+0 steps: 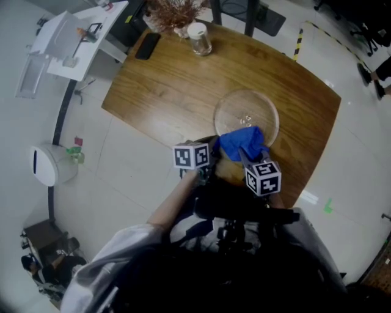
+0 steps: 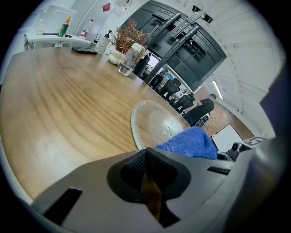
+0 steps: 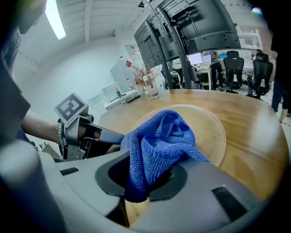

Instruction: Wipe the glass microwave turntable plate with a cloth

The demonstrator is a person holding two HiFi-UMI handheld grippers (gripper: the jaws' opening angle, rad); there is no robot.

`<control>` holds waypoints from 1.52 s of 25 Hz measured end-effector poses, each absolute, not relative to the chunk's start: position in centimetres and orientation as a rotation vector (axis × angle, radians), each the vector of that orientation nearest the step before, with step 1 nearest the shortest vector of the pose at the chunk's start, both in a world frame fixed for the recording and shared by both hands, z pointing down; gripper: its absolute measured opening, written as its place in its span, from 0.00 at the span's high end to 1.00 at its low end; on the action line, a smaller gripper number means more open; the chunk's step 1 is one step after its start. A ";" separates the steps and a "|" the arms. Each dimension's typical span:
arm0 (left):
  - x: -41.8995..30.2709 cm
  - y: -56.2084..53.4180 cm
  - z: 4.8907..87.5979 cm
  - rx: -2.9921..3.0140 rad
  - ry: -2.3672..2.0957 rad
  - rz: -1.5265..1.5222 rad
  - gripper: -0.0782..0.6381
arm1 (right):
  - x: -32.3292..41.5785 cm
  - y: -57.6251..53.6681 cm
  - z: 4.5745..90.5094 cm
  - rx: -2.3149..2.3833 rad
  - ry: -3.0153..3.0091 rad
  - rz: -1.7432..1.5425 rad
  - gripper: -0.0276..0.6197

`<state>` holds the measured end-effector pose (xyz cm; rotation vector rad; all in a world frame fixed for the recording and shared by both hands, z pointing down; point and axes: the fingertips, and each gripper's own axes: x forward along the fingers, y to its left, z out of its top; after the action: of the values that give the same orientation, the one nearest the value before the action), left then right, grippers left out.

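Note:
The clear glass turntable plate [image 1: 246,114] lies flat on the wooden table [image 1: 165,85], near its front edge. A crumpled blue cloth [image 1: 242,142] rests over the plate's near rim, and my right gripper [image 1: 247,156] is shut on it. In the right gripper view the cloth [image 3: 157,145] bulges out of the jaws above the plate [image 3: 209,127]. My left gripper [image 1: 211,160] sits just left of the cloth at the table's edge, jaws closed together with nothing between them. From the left gripper view the plate [image 2: 154,123] lies ahead, the cloth [image 2: 191,143] to the right.
At the table's far side stand a lidded glass jar [image 1: 199,38], a vase of dried twigs [image 1: 174,15] and a black phone [image 1: 148,46]. A white side table [image 1: 73,43] and a white bin [image 1: 52,164] stand on the floor at left.

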<state>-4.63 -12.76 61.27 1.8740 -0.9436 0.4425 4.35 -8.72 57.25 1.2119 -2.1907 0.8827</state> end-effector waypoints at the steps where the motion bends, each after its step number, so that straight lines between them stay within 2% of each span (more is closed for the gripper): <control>1: -4.6 -12.7 61.3 1.874 -0.942 0.442 0.90 | 4.5 -9.0 57.1 1.214 -2.190 0.867 0.83; 6: -4.5 -12.7 61.3 1.879 -0.943 0.446 0.90 | 7.5 -12.3 56.1 1.330 -2.171 0.820 0.83; 14: -4.6 -12.7 61.2 1.895 -0.958 0.449 0.90 | 17.6 -20.3 53.7 1.664 -2.031 0.749 0.83; 19: -4.6 -12.7 61.3 1.895 -0.960 0.448 0.90 | 20.7 -21.1 54.8 1.750 -1.948 0.841 0.83; 27: -4.7 -12.8 61.3 1.882 -0.957 0.447 0.90 | 15.3 -15.7 56.7 1.648 -2.041 0.999 0.83; 38: -5.0 -13.2 61.4 1.852 -0.961 0.419 0.90 | 5.2 -5.4 58.2 1.251 -2.135 1.126 0.83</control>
<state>-4.98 -13.18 61.44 1.8523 -0.9609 0.4193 5.23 -5.38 58.21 1.2509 -2.1347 1.1260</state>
